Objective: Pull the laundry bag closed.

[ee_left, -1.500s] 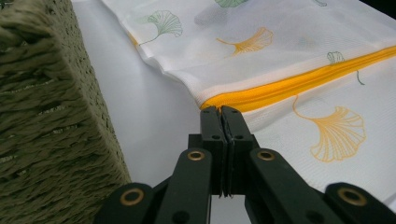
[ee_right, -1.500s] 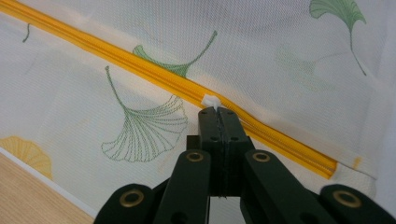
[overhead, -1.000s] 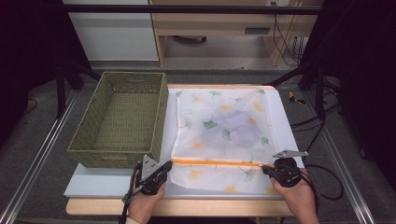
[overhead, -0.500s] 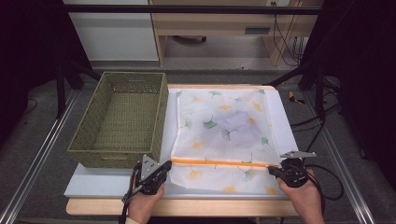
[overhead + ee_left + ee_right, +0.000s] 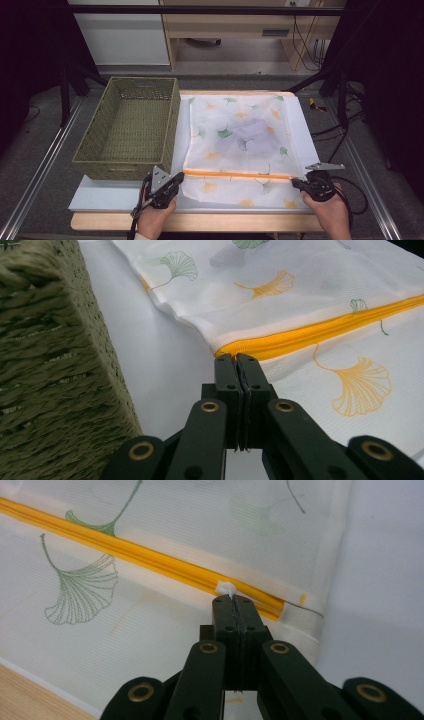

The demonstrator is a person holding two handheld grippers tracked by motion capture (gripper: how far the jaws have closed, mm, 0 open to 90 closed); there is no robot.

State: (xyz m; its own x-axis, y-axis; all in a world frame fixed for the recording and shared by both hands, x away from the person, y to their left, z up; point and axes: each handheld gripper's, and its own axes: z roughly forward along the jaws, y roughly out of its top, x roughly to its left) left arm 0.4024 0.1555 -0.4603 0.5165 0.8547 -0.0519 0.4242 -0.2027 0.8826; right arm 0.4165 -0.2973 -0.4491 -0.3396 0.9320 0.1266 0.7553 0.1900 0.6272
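While both hands rest at the near edge of the table (image 5: 100,200), the left gripper (image 5: 176,178) has its jaws pressed together on the left end of the orange zipper (image 5: 235,174) of a white mesh bag (image 5: 245,145) printed with ginkgo leaves. At the zipper's right end, the right gripper (image 5: 296,183) is clamped on a small pinch of white fabric. Lying flat on a white mat (image 5: 100,197), the bag sits just beside a green woven basket (image 5: 100,160).
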